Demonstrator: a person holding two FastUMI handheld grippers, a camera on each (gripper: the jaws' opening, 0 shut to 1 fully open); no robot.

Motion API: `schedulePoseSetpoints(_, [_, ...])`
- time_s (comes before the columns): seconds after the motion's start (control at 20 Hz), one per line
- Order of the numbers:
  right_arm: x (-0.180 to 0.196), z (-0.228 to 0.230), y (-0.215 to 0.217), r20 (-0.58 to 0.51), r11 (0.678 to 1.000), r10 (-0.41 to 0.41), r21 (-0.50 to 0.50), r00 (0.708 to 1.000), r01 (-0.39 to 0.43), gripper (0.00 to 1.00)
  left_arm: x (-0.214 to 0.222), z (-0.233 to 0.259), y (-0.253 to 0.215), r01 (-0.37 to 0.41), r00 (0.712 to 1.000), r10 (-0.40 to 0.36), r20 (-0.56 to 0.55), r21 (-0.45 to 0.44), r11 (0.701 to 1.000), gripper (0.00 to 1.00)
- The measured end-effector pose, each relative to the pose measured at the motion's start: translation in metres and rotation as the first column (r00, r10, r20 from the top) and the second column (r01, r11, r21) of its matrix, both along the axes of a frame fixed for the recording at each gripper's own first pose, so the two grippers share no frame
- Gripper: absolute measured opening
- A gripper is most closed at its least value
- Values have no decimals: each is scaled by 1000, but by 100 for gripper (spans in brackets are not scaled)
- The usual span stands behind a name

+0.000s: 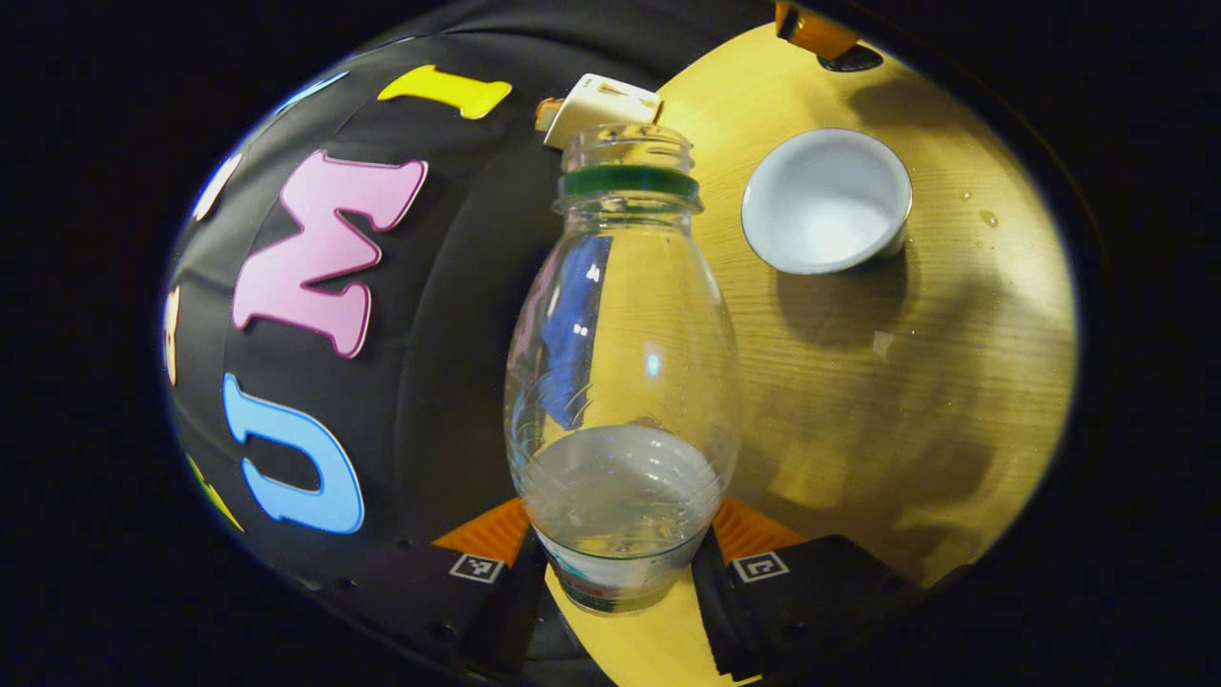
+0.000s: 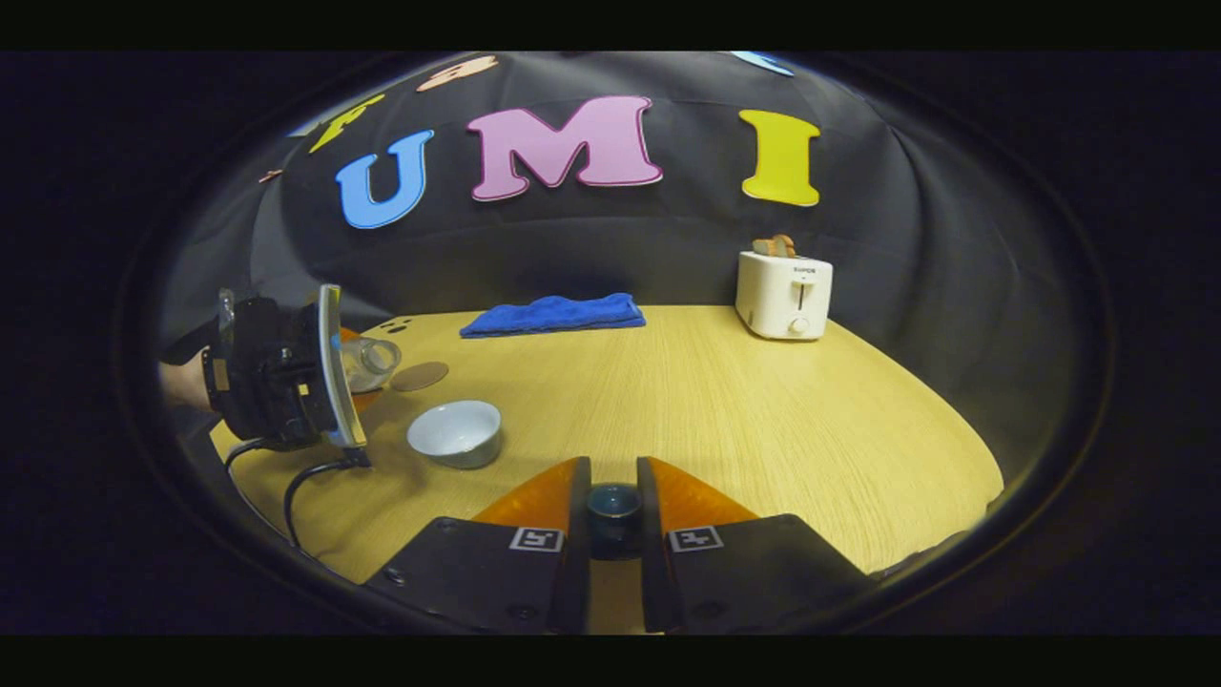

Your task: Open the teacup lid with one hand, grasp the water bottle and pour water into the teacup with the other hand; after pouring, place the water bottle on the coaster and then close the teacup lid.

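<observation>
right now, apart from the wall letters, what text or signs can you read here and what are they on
No text reads clearly.
Toaster: small word above its lever, too blurred to read.
Water bottle, gripped by the left claw: label strip at its base, illegible.
Left claw and right claw: square coded markers, no words.
Teacup, teacup lid in the right claw: no writing.

Water bottle [image 1: 620, 382] base hidden between jaws; teacup lid [image 2: 612, 510] mostly hidden.
</observation>
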State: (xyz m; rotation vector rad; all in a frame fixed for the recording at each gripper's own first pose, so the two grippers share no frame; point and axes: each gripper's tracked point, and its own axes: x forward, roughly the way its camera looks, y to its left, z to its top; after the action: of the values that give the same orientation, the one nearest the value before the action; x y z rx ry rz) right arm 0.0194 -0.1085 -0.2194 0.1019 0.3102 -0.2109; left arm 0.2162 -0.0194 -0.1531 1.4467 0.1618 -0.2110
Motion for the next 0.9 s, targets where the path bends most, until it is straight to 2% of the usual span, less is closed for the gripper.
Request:
schedulePoseSetpoints(0.05, [-1,-1,-1,-3,1000,-1,-2,1000,1,25,-1,-2,-2,2,1000,-2,-7,34,999,71])
schedulePoseSetpoints(0.15, [-1,0,-2,-4,1000,2,-8,1000,-2,30,5,-5,-7,17,1000,-15,-17,81,997,72])
schedulePoseSetpoints(0.3, [-2,2,-3,0,1000,11,-18,1000,-11,29,15,-3,-11,37,999,-35,-17,160,986,72])
schedulePoseSetpoints(0.35, [-2,3,-2,0,1000,13,-18,1000,-13,25,15,0,-14,49,999,-50,3,199,979,72])
schedulePoseSetpoints(0.4, [-2,3,-2,1,1000,14,-18,1000,-14,25,13,4,-13,47,998,-56,31,245,968,67])
schedulePoseSetpoints(0.45, [-3,2,-4,-1,1000,7,-22,1000,-7,29,13,7,-15,57,996,-74,51,275,960,72])
schedulePoseSetpoints(0.5, [-5,1,-5,-3,1000,4,-23,1000,-4,25,19,9,-16,63,995,-83,58,291,955,67])
schedulePoseSetpoints(0.55, [-5,-1,-4,-8,1000,3,-20,1000,-3,25,20,9,-15,64,994,-86,62,296,953,71])
schedulePoseSetpoints(0.6, [-6,-3,-4,-12,1000,2,-16,1000,-2,29,18,10,-16,70,994,-94,63,305,950,72])
schedulePoseSetpoints(0.65, [-7,-3,-4,-16,1000,-1,-14,1000,0,25,19,11,-17,75,992,-102,69,324,943,72])
schedulePoseSetpoints(0.7, [-8,-5,-5,-22,1000,2,-12,1000,-2,29,19,15,-17,75,991,-110,82,347,935,72])
schedulePoseSetpoints(0.8, [-9,-9,-3,-31,1000,10,-8,999,-11,29,22,18,-17,79,988,-123,94,380,922,71])
schedulePoseSetpoints(0.85, [-8,-9,-2,-34,1000,15,-10,999,-15,25,23,18,-16,77,988,-124,97,392,917,71])
schedulePoseSetpoints(0.9, [-9,-10,-1,-36,1000,18,-12,999,-19,25,25,19,-16,79,987,-130,98,406,910,72])
